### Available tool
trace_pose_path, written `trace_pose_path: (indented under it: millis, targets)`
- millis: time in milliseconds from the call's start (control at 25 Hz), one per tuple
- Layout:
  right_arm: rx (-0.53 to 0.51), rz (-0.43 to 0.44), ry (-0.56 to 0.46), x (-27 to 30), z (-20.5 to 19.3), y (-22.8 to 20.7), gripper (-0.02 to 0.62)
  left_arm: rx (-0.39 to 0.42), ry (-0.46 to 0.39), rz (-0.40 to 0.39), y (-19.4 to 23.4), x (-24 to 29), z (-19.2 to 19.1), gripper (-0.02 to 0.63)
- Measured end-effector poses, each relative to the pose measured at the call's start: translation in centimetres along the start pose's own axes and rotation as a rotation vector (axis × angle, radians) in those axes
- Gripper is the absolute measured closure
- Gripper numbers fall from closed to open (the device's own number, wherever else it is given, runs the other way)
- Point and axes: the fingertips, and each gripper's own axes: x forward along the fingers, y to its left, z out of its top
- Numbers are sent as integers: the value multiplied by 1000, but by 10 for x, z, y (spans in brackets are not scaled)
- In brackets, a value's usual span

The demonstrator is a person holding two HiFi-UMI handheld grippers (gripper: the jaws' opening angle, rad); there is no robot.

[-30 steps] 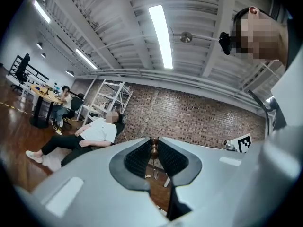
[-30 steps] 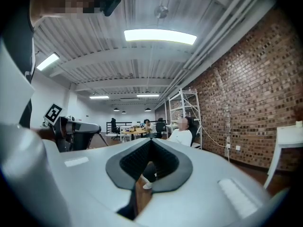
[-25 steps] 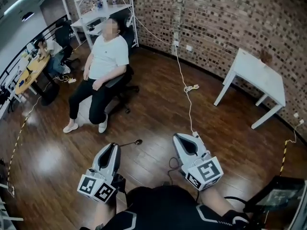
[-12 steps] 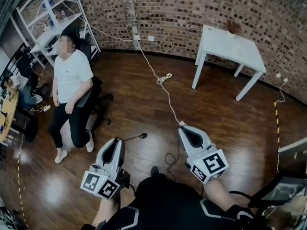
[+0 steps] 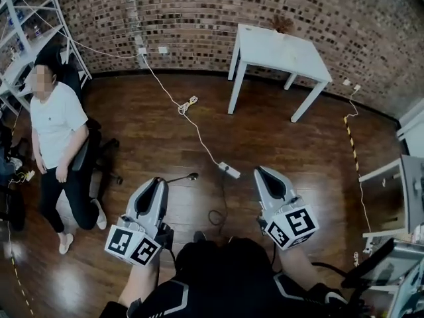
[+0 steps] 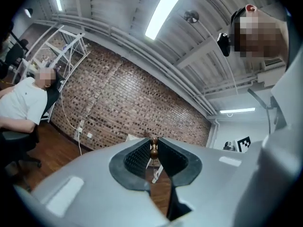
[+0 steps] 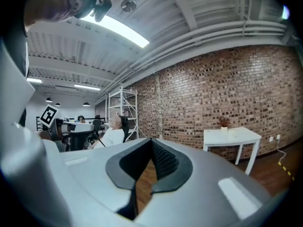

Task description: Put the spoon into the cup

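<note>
Currently one spoon, thin and dark with a small rounded bowl, is sticking out over the floor from the left gripper, whose jaws are clamping its handle end. The right gripper is keeping its jaws closed on nothing. Both grippers are smooth grey shells with ribbed black pads. One white flat-topped bench is standing against the brick wall, well apart. One person is sitting at left. Glossy wood floor is lying open ahead, with one white cable and one power strip crossing it.
</note>
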Motion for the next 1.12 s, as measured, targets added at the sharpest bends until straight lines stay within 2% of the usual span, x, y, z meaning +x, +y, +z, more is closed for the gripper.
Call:
trace_pose_path:
  millis: [280, 520, 680, 840, 1120]
  targets:
    - [13, -110, -6, -9, 3, -52, 589, -20, 41, -115, -22, 61, -15, 563]
    - [51, -134, -21, -19, -1, -113, 589, 0, 59, -155, -59, 121, -28, 563]
    - [47, -153, -58, -33, -3, -173, 589, 9, 54, -169, -91, 168, -47, 563]
    - [46, -147, -84, -55, 2, -241, 589, 41, 53, -193, -143, 221, -65, 563]
    - [53, -141, -63, -77, 4, -340, 589, 55, 74, -210, -205, 309, -82, 563]
